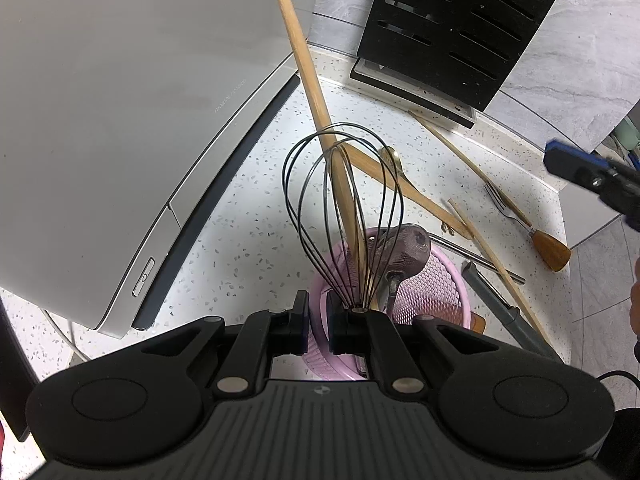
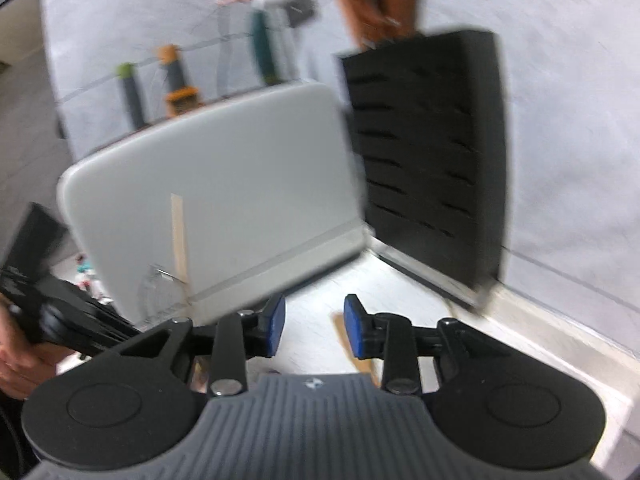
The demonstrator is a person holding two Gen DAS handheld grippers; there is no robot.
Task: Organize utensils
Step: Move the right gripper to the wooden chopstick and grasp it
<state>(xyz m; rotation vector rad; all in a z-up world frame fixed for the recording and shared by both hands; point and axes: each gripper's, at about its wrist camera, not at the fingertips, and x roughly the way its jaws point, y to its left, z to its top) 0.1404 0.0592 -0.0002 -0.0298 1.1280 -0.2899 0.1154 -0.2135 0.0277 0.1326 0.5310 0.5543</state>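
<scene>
A pink mesh utensil basket (image 1: 436, 296) stands on the speckled counter, close under my left gripper (image 1: 319, 320). That gripper is shut on the basket's near rim. A wire whisk (image 1: 340, 208), a long wooden stick (image 1: 308, 80) and a dark ladle (image 1: 404, 248) stand in the basket. Loose on the counter to the right lie a wooden spoon (image 1: 404, 188), a fork with a wooden handle (image 1: 532, 232), a chopstick (image 1: 492, 264) and a grey-handled tool (image 1: 504, 312). My right gripper (image 2: 315, 326) is open with nothing between its blue pads (image 2: 278, 324), and its picture is blurred.
A large grey appliance (image 1: 120, 120) fills the left of the counter. A black slotted knife block (image 1: 452, 32) leans at the back by the tiled wall. The counter edge (image 1: 564, 216) curves at the right. A hand (image 2: 16, 360) holds the left gripper.
</scene>
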